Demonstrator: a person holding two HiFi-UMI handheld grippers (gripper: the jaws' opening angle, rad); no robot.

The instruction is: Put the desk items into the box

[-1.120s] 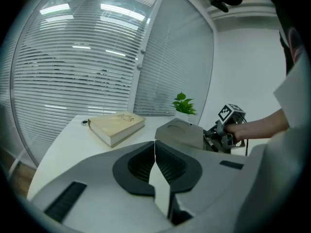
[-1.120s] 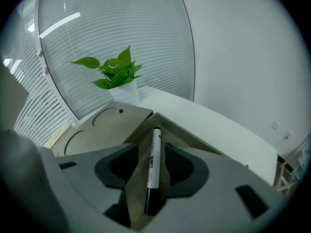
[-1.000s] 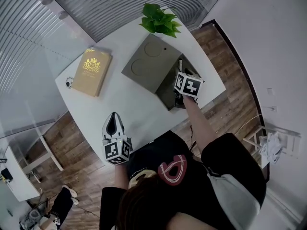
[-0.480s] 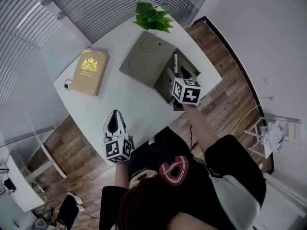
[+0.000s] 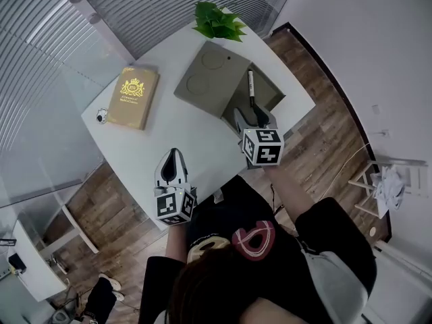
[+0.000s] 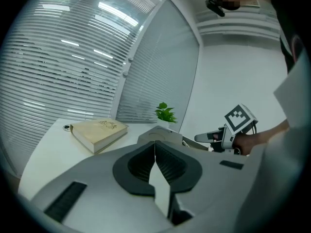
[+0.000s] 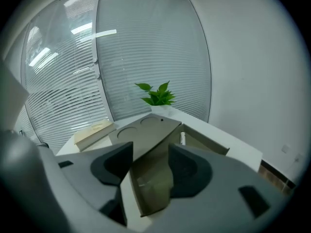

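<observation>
White desk point(image 5: 169, 137): carried the box and a book.
Box point(image 5: 271, 98): lid back, at the right edge; dropping an item in looked just finished.
Book point(image 5: 133, 97): far left, well apart from it; probably next, needing a wide grasp.
Right gripper point(image 5: 251, 117): jaws had just been opening, stood wide, empty, by the box's near end.
Left gripper point(image 5: 173, 158): jaws together, empty.
Pen point(image 5: 251, 85): lay inside the box.

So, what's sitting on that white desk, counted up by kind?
Book: 1
Potted plant: 1
Box: 1
Pen, lying in the box: 1
Small round item beside the book: 1
Total: 5
</observation>
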